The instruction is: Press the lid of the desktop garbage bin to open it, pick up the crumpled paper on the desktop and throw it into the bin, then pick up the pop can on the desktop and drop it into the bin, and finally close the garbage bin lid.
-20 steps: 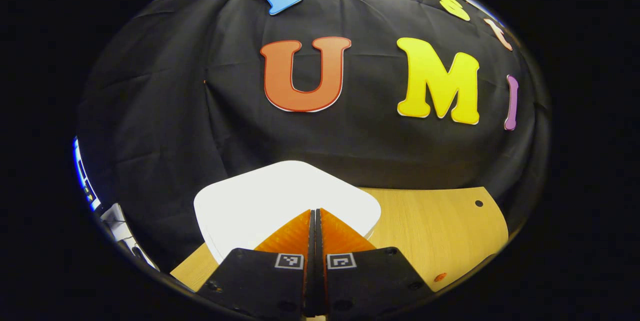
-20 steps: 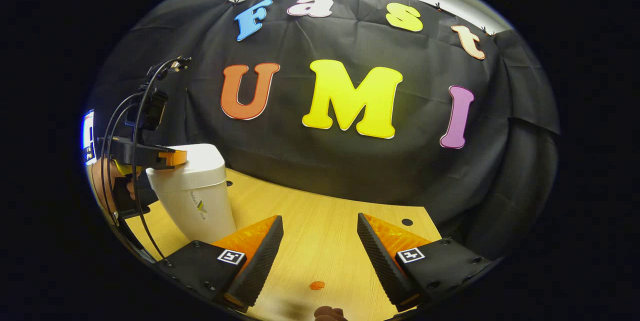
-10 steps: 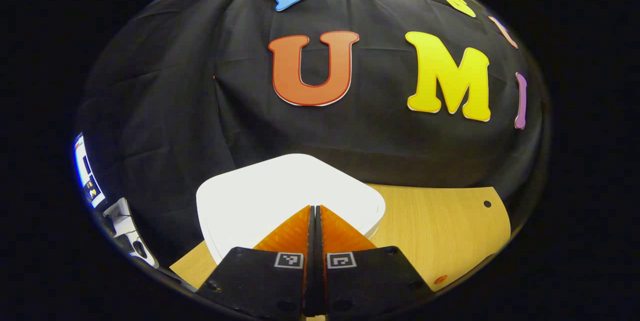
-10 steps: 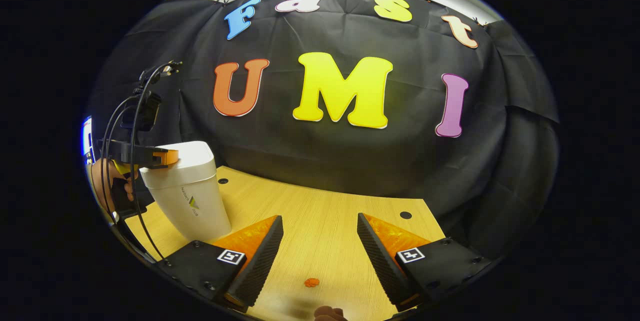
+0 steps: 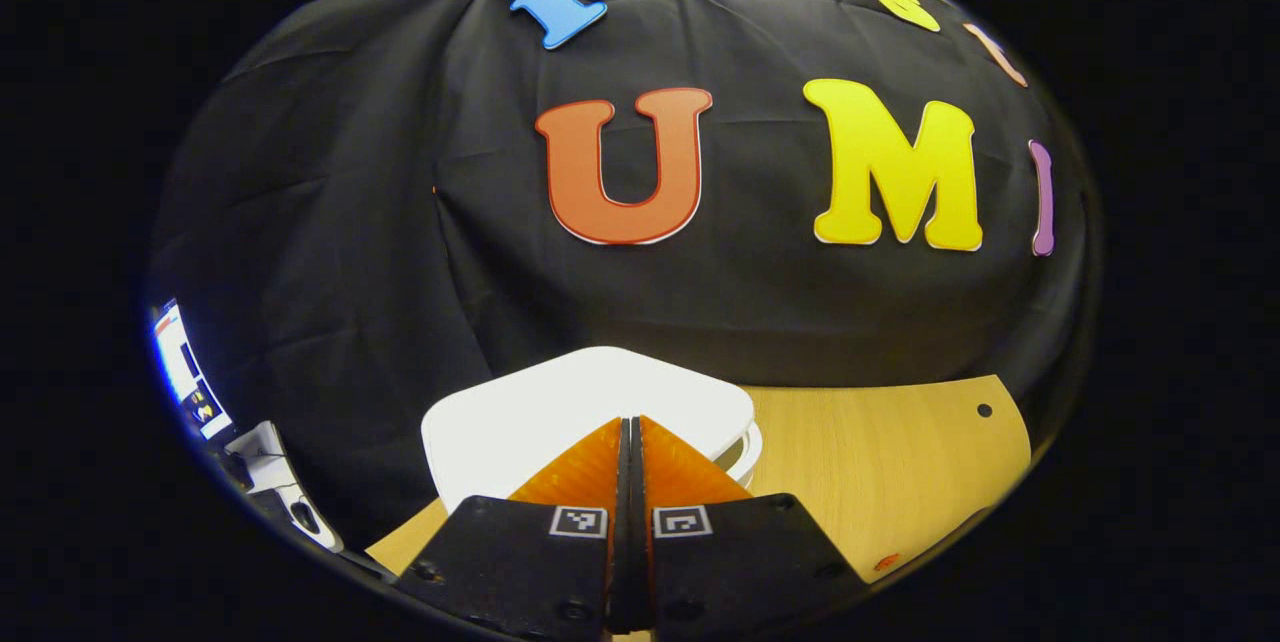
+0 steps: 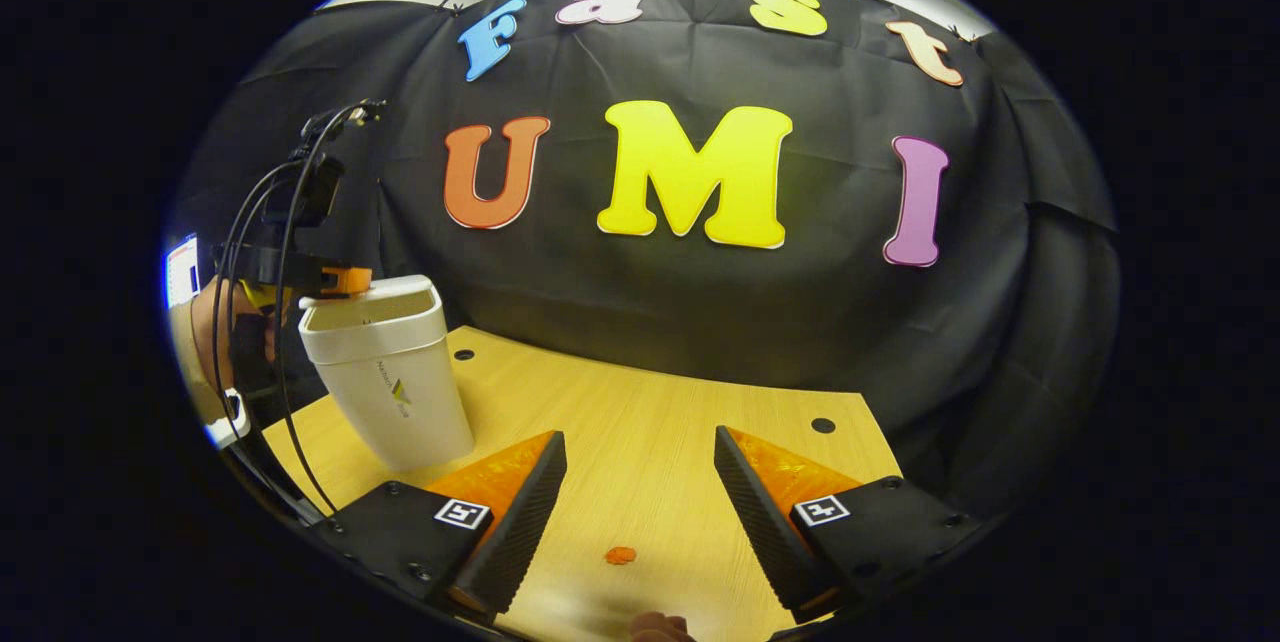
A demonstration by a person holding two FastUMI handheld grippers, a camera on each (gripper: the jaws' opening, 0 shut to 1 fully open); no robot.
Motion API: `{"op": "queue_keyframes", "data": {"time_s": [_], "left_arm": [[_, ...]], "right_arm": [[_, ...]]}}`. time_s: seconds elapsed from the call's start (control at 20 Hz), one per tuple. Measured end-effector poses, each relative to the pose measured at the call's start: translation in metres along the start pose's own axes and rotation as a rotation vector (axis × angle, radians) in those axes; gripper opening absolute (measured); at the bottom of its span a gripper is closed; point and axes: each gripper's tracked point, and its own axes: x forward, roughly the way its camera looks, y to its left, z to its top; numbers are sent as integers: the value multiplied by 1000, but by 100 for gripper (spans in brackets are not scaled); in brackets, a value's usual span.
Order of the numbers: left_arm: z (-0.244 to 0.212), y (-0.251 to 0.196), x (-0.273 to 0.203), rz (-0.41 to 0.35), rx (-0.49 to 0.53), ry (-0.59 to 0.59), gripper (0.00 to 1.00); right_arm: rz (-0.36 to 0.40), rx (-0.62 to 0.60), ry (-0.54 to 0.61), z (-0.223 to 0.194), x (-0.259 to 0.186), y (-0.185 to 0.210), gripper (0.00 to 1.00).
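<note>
The white desktop bin [image 6: 390, 382] stands on the wooden table [image 6: 640, 412] at the left of the right gripper view. Its white lid [image 5: 560, 412] lies just under my left gripper [image 5: 631, 427], which is shut with its tips over the lid's near part. A thin gap shows between the lid and the rim [image 5: 752, 444] on the right side. From the right gripper view, the left gripper [image 6: 345, 279] reaches over the bin's top, with a hand [image 6: 205, 342] and cables behind it. My right gripper [image 6: 640, 482] hovers open over bare table, nothing between its fingers.
A small orange spot [image 6: 620, 554] lies on the table between the right fingers. A small brownish thing [image 6: 655, 628] peeks in at the bottom edge. Round holes [image 6: 823, 425] mark the tabletop. A lit screen [image 5: 185, 372] sits far left.
The lid looks smaller and lower in the left gripper view, and a gap now shows at its right edge. The right gripper stayed open and shifted only slightly.
</note>
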Motion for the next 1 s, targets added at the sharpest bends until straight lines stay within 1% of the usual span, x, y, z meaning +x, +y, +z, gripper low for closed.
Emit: {"op": "queue_keyframes", "data": {"time_s": [0.1, 0.3, 0.35, 0.4, 0.45, 0.5, 0.55, 0.6, 0.65, 0.7, 0.75, 0.85, 0.9, 0.95, 1.0], "left_arm": [[12, -4, -7, -3, 8, -18, 3], [27, 1, -18, 32, 4, -53, 6], [32, 2, -22, 44, 4, -61, 14], [34, 1, -26, 42, -1, -71, 33], [38, -3, -30, 36, -7, -83, 41], [40, -8, -36, 25, -15, -91, 46], [39, -12, -42, 22, -19, -90, 46], [39, -16, -46, 17, -27, -92, 51], [36, -20, -51, 12, -38, -92, 58], [33, -24, -56, 10, -46, -86, 67], [31, -28, -61, 11, -48, -82, 69], [24, -36, -70, 15, -54, -81, 69], [20, -41, -76, 12, -61, -79, 77], [15, -48, -81, -6, -71, -77, 90], [8, -56, -86, -18, -75, -72, 90]], "right_arm": [[5, 4, 0, -2, -5, -6, 94], [5, 10, 2, -9, -13, -22, 94], [5, 14, -1, -9, -16, -26, 94], [2, 20, -3, -10, -18, -31, 94], [1, 24, -4, -11, -21, -35, 94], [0, 27, -3, -13, -21, -39, 94], [3, 30, 1, -16, -24, -42, 94], [5, 31, 5, -19, -25, -44, 94], [10, 32, 6, -20, -27, -46, 94], [18, 31, 6, -22, -29, -48, 94], [25, 28, 8, -23, -30, -51, 94], [43, 22, 15, -27, -31, -54, 94], [52, 19, 20, -31, -32, -56, 94], [62, 17, 25, -34, -32, -57, 94], [73, 16, 35, -40, -32, -58, 94]]}}
